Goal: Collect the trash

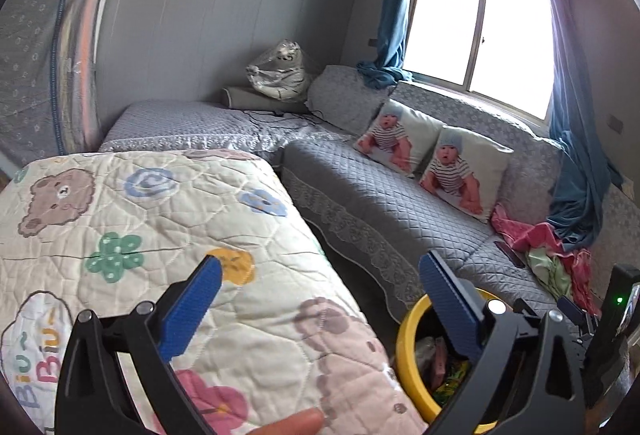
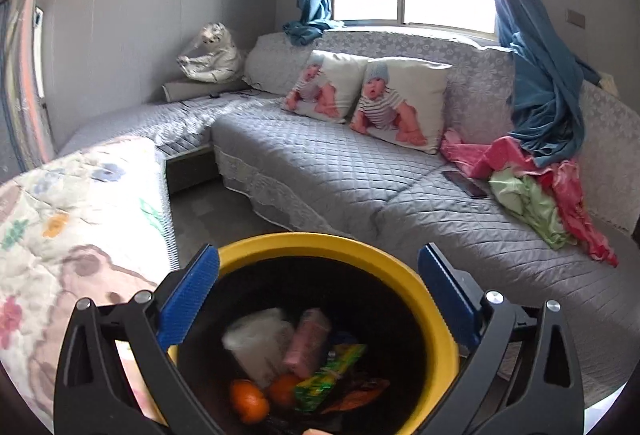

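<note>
A trash bin with a yellow rim [image 2: 384, 263] and black inside stands on the floor beside the quilted table. It holds a white wrapper [image 2: 260, 339], a pink packet [image 2: 308, 339], a green packet [image 2: 332, 375] and two orange fruits [image 2: 248, 399]. My right gripper [image 2: 318, 263] is open and empty, directly above the bin. My left gripper [image 1: 320, 275] is open and empty, over the edge of the cartoon quilt [image 1: 140, 235], with the bin [image 1: 408, 339] at its lower right. The other gripper's body [image 1: 612, 323] shows at the right edge.
A grey quilted corner sofa [image 2: 320, 163] carries two baby-print cushions [image 2: 400, 107], a dark phone [image 2: 466, 184] and pink and green clothes [image 2: 532, 191]. Blue curtains [image 2: 544, 87] hang by the window. A wrapped plush toy [image 1: 280, 71] sits in the corner.
</note>
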`<state>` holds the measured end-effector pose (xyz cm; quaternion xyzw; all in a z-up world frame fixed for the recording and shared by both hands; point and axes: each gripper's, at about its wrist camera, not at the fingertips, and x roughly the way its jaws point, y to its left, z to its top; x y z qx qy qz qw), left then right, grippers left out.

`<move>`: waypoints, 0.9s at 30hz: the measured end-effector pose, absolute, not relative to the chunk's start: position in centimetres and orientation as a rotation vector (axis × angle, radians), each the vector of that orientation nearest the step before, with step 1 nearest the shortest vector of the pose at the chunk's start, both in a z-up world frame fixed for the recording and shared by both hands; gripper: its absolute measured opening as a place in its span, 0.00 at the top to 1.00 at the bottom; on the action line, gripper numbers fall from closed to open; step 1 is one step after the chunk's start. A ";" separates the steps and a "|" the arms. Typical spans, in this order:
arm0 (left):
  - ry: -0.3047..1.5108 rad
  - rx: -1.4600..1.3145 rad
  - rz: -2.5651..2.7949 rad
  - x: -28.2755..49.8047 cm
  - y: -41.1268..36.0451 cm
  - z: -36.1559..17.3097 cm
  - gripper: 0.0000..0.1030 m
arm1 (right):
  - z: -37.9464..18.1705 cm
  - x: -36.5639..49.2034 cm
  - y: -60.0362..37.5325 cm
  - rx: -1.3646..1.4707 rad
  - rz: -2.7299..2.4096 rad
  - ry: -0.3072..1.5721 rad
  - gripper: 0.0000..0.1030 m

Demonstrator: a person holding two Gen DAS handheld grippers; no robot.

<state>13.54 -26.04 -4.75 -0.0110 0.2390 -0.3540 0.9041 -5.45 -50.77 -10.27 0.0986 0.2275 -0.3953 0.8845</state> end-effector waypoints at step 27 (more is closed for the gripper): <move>0.299 -0.028 -0.262 8.3 -3.9 -3.4 0.08 | -4.3 0.6 -27.4 0.004 -0.497 0.349 0.08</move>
